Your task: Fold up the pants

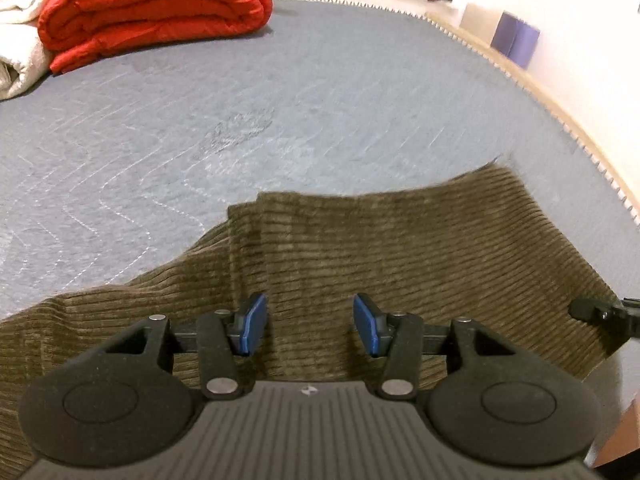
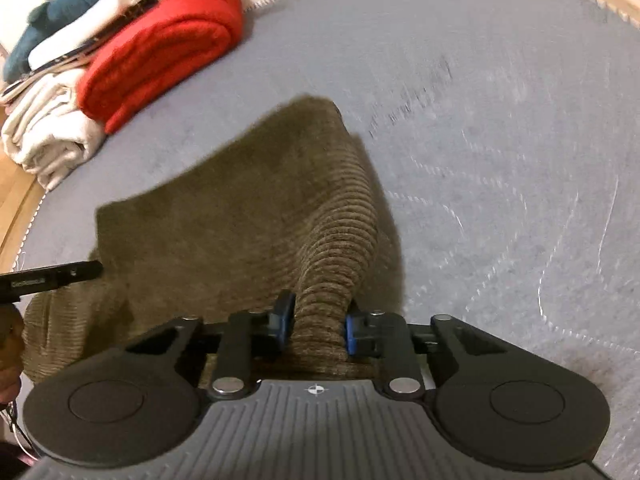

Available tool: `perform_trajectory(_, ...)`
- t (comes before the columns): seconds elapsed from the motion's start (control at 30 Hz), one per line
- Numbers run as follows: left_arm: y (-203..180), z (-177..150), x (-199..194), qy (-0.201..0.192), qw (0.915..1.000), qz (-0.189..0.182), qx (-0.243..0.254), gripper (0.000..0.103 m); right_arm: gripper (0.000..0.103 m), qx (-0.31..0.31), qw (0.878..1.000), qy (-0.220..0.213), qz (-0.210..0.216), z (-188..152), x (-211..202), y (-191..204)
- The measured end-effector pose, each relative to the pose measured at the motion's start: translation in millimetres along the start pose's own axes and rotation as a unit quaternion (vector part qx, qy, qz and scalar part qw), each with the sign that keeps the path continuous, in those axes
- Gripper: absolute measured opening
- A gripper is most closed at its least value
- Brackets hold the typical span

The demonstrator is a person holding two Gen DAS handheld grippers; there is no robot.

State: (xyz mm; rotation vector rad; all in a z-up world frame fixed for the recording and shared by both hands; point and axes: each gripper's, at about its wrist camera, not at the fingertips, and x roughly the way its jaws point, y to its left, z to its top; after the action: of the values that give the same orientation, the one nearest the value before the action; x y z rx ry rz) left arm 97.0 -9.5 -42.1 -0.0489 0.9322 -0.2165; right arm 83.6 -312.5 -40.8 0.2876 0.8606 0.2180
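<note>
Olive-brown corduroy pants [image 1: 400, 248] lie on a grey quilted mat [image 1: 280, 100]. My left gripper [image 1: 310, 326] hovers over the pants with its blue pads [image 1: 252, 328] apart; nothing is pinched between them. In the right wrist view the pants [image 2: 240, 216] rise in a ridge toward the camera. My right gripper [image 2: 318, 320] is shut on that raised fold of cloth. A black part of the left gripper [image 2: 60, 274] shows at the left edge over the pants. A black part of the right gripper [image 1: 600, 312] shows at the right edge of the left wrist view.
A folded red blanket [image 1: 152, 8] and white towels [image 1: 20, 40] are stacked at the mat's far left. The mat's zigzag hem and a wooden edge [image 1: 560, 108] run along the right. Purple boxes [image 1: 516, 38] stand by the wall. A person's hand [image 2: 8, 344] shows at the left edge.
</note>
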Motion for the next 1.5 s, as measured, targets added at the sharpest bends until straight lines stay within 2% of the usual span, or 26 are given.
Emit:
perform_trajectory(0.07,-2.3,1.6,-7.5,-0.014,0.9991,-0.036,-0.019,0.057,0.023,-0.051,0.998,-0.038,0.004,-3.5,-19.2,27.5)
perform_trajectory(0.13,-6.7,5.1,-13.9,-0.027,0.9957,-0.081,-0.035,0.067,0.022,-0.117,0.990,-0.077,0.023,-10.2,-37.1,61.2)
perform_trajectory(0.17,-8.4,6.8,-19.9,-0.035,0.9910,-0.119,-0.050,0.071,0.022,-0.148,0.984,-0.092,0.034,-15.3,-45.4,76.4)
perform_trajectory(0.23,-11.2,9.1,-27.8,-0.045,0.9802,-0.180,-0.069,0.082,0.022,-0.227,0.965,-0.119,0.060,-31.3,-56.7,112.1)
perform_trajectory(0.3,-14.5,11.1,-34.8,-0.056,0.9667,-0.235,-0.084,0.085,0.022,-0.282,0.948,-0.126,0.074,-47.7,-59.1,138.3)
perform_trajectory(0.37,-20.2,12.5,-36.7,-0.057,0.9581,-0.267,-0.085,0.085,0.022,-0.325,0.934,-0.126,0.077,-63.0,-56.7,158.5)
perform_trajectory(0.43,-28.0,12.0,-33.6,-0.050,0.9618,-0.259,-0.073,0.086,0.022,-0.357,0.922,-0.127,0.077,-74.4,-53.2,171.5)
perform_trajectory(0.57,-42.4,9.2,-25.8,-0.047,0.9784,-0.199,-0.034,0.085,0.022,-0.403,0.902,-0.132,0.077,-87.2,-50.8,191.7)
perform_trajectory(0.6,-43.3,9.1,-24.3,-0.048,0.9836,-0.171,-0.029,0.074,0.022,-0.408,0.900,-0.132,0.077,-88.1,-49.2,194.6)
perform_trajectory(0.63,-40.8,9.2,-22.2,-0.046,0.9870,-0.151,-0.032,0.052,0.022,-0.413,0.898,-0.132,0.077,-89.2,-47.9,196.8)
perform_trajectory(0.67,-36.5,9.2,-19.6,-0.041,0.9886,-0.139,-0.039,0.040,0.022,-0.416,0.897,-0.130,0.077,-92.3,-48.0,197.4)
perform_trajectory(0.7,-31.3,8.5,-17.8,-0.036,0.9897,-0.130,-0.047,0.024,0.022,-0.419,0.896,-0.127,0.076,-92.0,-46.6,200.1)
perform_trajectory(0.77,-20.7,6.4,-16.3,-0.031,0.9917,-0.112,-0.054,0.020,0.025,-0.414,0.899,-0.121,0.074,-87.4,-43.3,199.4)
perform_trajectory(0.8,-12.9,4.7,-16.6,-0.033,0.9919,-0.109,-0.055,0.019,0.031,-0.405,0.903,-0.115,0.083,-82.6,-42.6,199.5)
perform_trajectory(0.83,-3.8,3.6,-18.0,-0.035,0.9920,-0.106,-0.059,0.019,0.033,-0.391,0.909,-0.110,0.094,-75.3,-44.1,200.4)
perform_trajectory(0.87,3.8,3.2,-20.8,-0.037,0.9920,-0.102,-0.064,0.019,0.045,-0.380,0.913,-0.108,0.104,-69.4,-46.7,201.8)
perform_trajectory(0.9,15.7,2.4,-24.3,-0.040,0.9918,-0.097,-0.074,0.019,0.065,-0.360,0.919,-0.107,0.119,-59.8,-51.6,202.5)
perform_trajectory(0.97,47.3,1.0,-34.8,-0.043,0.9900,-0.089,-0.101,0.019,0.086,-0.311,0.931,-0.109,0.159,-41.2,-60.3,200.5)
perform_trajectory(1.07,91.1,0.4,-52.8,-0.045,0.9862,-0.068,-0.144,0.019,0.088,-0.237,0.945,-0.113,0.198,-11.0,-67.4,194.2)
perform_trajectory(1.17,140.4,-12.0,-75.0,-0.048,0.9819,-0.038,-0.180,0.019,0.089,-0.191,0.958,-0.109,0.183,4.3,-52.9,187.9)
perform_trajectory(1.27,177.8,-24.8,-96.7,-0.052,0.9773,-0.012,-0.205,0.019,0.090,-0.147,0.975,-0.064,0.151,5.4,-14.0,187.1)
perform_trajectory(1.37,220.1,-38.0,-119.7,-0.056,0.9709,0.024,-0.232,0.020,0.090,-0.106,0.984,-0.005,0.141,1.5,25.1,188.9)
perform_trajectory(1.4,234.0,-40.7,-126.9,-0.057,0.9684,0.033,-0.240,0.022,0.090,-0.096,0.985,0.012,0.141,-1.1,35.4,190.4)
perform_trajectory(1.47,257.8,-46.7,-136.1,-0.057,0.9627,0.051,-0.260,0.034,0.090,-0.084,0.985,0.035,0.146,-12.2,47.7,195.9)
perform_trajectory(1.5,270.0,-49.7,-136.3,-0.051,0.9585,0.060,-0.274,0.049,0.090,-0.081,0.984,0.046,0.151,-15.1,55.2,200.5)
